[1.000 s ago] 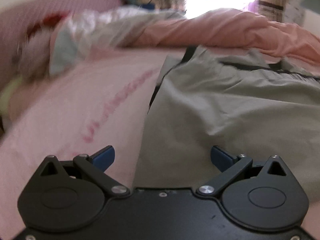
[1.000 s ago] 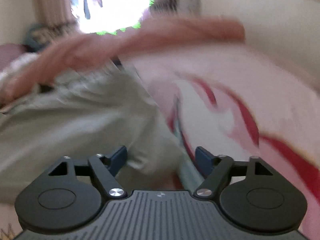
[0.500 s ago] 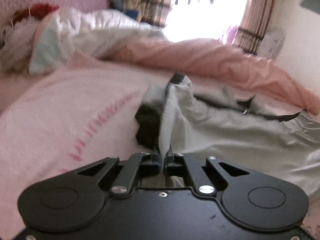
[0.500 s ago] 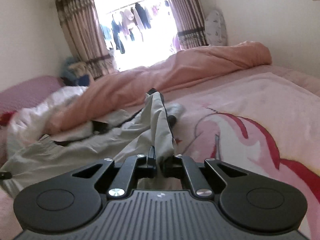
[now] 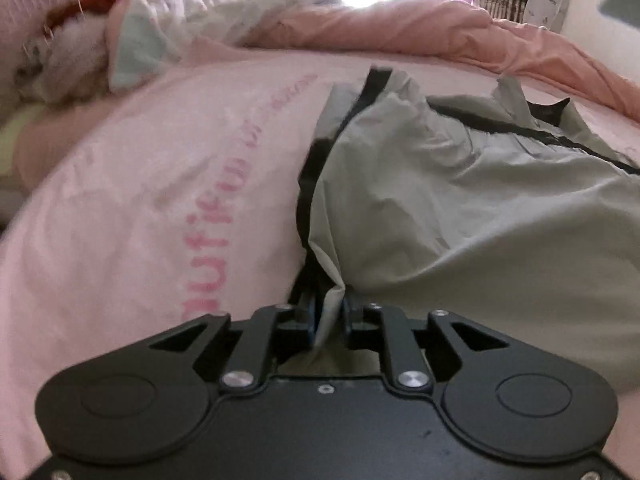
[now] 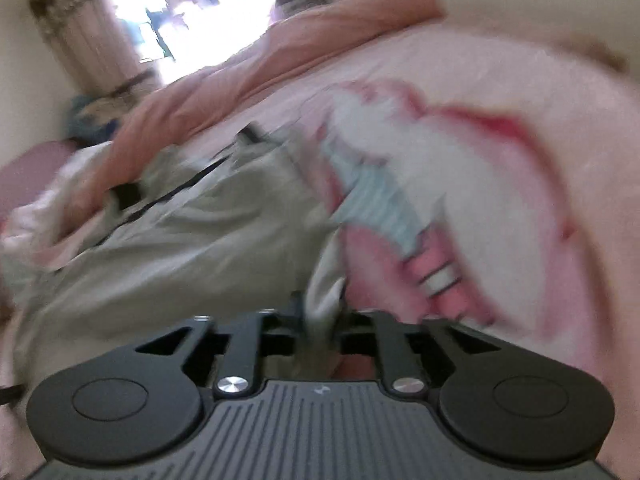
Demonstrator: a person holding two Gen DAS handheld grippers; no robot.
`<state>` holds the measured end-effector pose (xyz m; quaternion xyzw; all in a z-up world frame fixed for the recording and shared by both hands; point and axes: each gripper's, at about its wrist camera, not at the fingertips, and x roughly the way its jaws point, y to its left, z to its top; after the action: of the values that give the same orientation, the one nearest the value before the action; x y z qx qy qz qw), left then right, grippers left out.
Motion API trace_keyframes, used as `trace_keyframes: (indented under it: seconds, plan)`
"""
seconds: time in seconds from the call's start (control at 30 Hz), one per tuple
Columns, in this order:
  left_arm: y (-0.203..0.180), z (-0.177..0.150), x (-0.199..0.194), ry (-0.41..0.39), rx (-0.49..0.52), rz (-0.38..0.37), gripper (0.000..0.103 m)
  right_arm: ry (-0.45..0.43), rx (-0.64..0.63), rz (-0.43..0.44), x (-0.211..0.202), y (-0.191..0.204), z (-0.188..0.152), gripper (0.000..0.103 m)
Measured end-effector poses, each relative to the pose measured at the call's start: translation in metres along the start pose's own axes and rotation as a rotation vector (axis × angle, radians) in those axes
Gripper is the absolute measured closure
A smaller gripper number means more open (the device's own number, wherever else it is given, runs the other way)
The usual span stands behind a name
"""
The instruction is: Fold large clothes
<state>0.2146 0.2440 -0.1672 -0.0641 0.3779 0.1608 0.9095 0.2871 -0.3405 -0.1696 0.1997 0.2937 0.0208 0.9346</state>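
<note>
A large grey jacket with black trim (image 5: 460, 208) lies crumpled on the pink bed cover (image 5: 140, 200). Its left edge rises in a fold into my left gripper (image 5: 330, 314), whose jaws are opening with the cloth still between them and a small gap showing. The right wrist view is blurred. There the same jacket (image 6: 192, 232) spreads to the left, and a fold of it stands between the opening jaws of my right gripper (image 6: 322, 320), loose rather than pinched.
A peach duvet (image 5: 400, 28) is bunched along the far side of the bed, with a white quilt (image 5: 224, 4) and a plush toy (image 5: 68, 52) at the far left. The cover carries a pink cartoon print (image 6: 500, 160). Curtains frame a bright window (image 6: 192, 12).
Both grippers shut on the jacket's edges, pulled them towards the near side of the bed and lowered them. Their jaws now stand apart again with cloth between.
</note>
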Motion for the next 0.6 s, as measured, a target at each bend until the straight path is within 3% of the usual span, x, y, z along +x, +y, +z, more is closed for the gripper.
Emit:
trace_keyframes:
  seconds: [0.03,0.1,0.13,0.17,0.2,0.27,0.37,0.47,0.53,0.6]
  plan:
    - [-0.001,0.003,-0.008,-0.024,0.018,0.041,0.073,-0.041,-0.015,-0.096,-0.009,0.002,0.002,0.054]
    - [-0.002,0.008,-0.027,-0.098,0.034,0.119,0.068,-0.139,-0.053,-0.222,-0.026,0.01,0.006,0.06]
    - [-0.002,0.013,-0.04,-0.15,0.04,0.158,0.065,-0.199,-0.059,-0.272,-0.033,0.017,0.007,0.073]
    - [-0.003,0.019,-0.053,-0.204,0.033,0.182,0.058,-0.242,-0.061,-0.281,-0.039,0.024,0.008,0.074]
    - [-0.007,0.027,-0.064,-0.258,0.014,0.18,0.052,-0.272,-0.07,-0.234,-0.042,0.033,0.01,0.074]
    - [-0.016,0.046,-0.074,-0.343,-0.037,0.08,0.021,-0.296,-0.093,-0.092,-0.035,0.06,0.014,0.074]
    - [-0.047,0.064,-0.063,-0.415,-0.078,-0.095,0.0,-0.315,-0.168,0.084,-0.007,0.123,0.011,0.074]
    - [-0.09,0.08,-0.032,-0.431,-0.049,-0.117,0.0,-0.254,-0.268,0.252,0.034,0.186,0.008,0.074]
    - [-0.104,0.09,-0.01,-0.43,-0.013,-0.091,0.0,-0.205,-0.288,0.304,0.06,0.213,0.011,0.074]
    - [-0.106,0.097,0.014,-0.406,0.006,-0.055,0.0,-0.173,-0.301,0.296,0.084,0.229,0.016,0.074]
